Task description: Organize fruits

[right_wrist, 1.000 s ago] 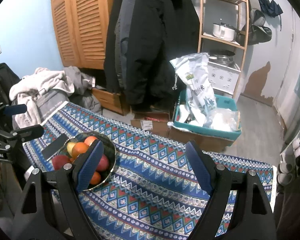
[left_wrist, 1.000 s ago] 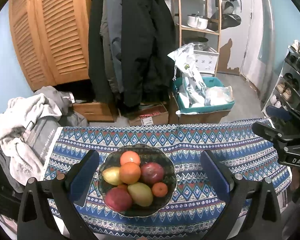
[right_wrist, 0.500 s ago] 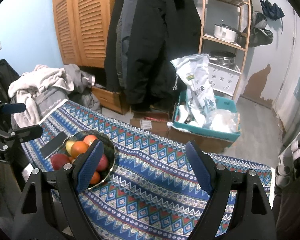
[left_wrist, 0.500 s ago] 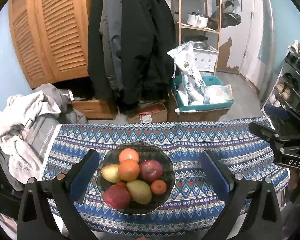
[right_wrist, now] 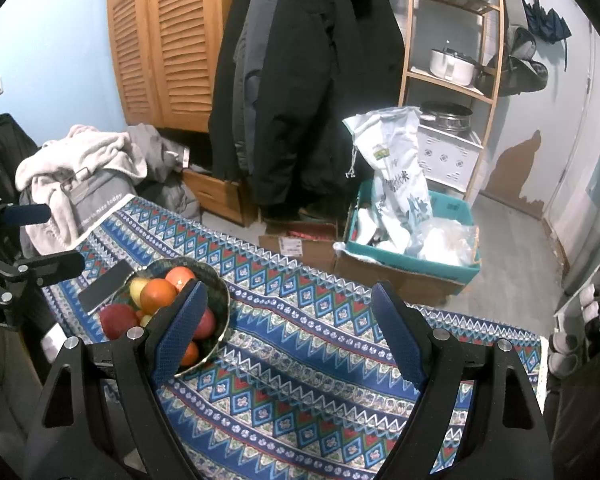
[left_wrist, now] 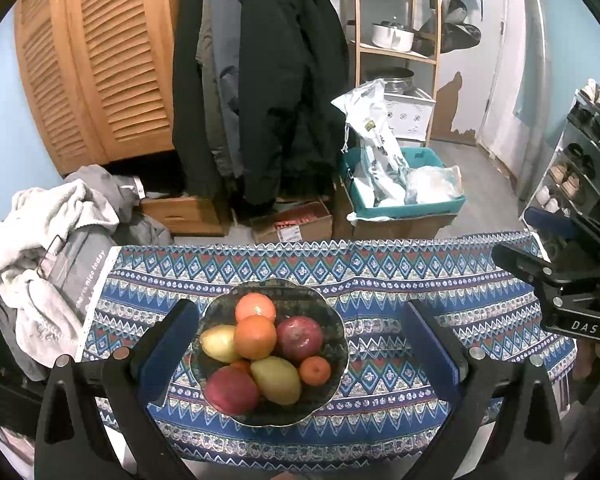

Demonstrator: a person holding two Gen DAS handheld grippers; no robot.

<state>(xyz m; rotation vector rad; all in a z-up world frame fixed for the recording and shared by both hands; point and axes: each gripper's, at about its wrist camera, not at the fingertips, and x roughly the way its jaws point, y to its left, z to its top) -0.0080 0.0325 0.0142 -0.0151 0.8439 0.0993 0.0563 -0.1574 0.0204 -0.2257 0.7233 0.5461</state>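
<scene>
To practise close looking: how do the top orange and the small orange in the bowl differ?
Size: the top orange is plainly larger than the small orange.
Place: the top orange sits on the middle of the heap, resting on other fruit; the small orange lies low at the bowl's right side, beside the red apple and the yellow mango.
Both are round, orange, and untouched by either gripper.
</scene>
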